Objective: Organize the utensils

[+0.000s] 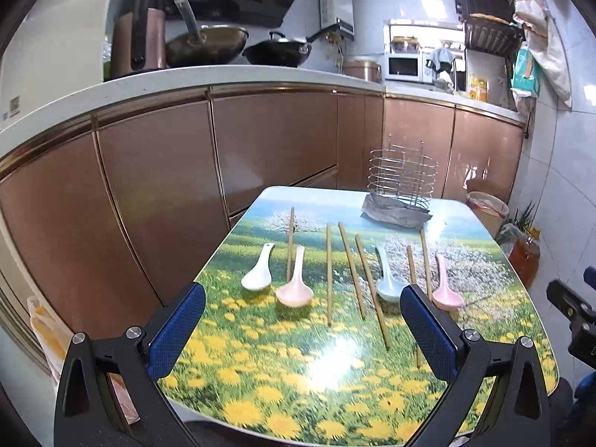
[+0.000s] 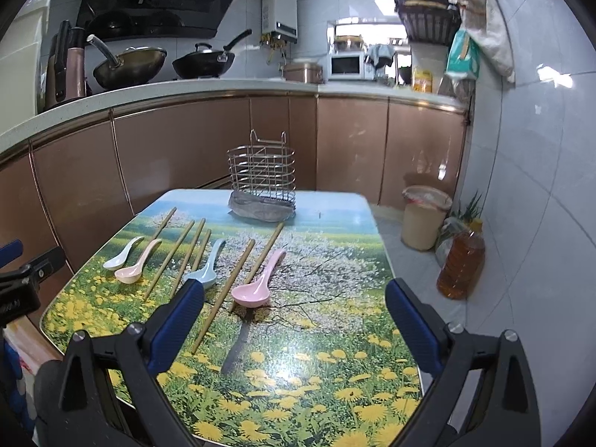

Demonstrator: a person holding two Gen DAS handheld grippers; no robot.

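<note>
Several spoons and bamboo chopsticks lie in a row on the flower-print table (image 1: 298, 380) (image 2: 327, 335). From the left: a white spoon (image 1: 257, 273) (image 2: 121, 255), a pale pink spoon (image 1: 294, 287) (image 2: 136, 266), a light blue spoon (image 1: 387, 279) (image 2: 206, 266), a pink spoon (image 1: 447, 290) (image 2: 257, 283). Chopsticks (image 1: 329, 272) (image 2: 229, 294) lie between them. A wire utensil holder (image 1: 402, 182) (image 2: 262, 178) stands at the far edge. My left gripper (image 1: 303, 331) is open and empty over the near edge. My right gripper (image 2: 294, 327) is open and empty, right of the pink spoon.
Copper-coloured cabinets (image 1: 156, 193) run along the left and back, with woks (image 1: 208, 46) on the counter. A bin (image 2: 422, 216) and an oil bottle (image 2: 462, 260) stand on the floor right of the table. The holder sits on a grey cloth (image 2: 257, 208).
</note>
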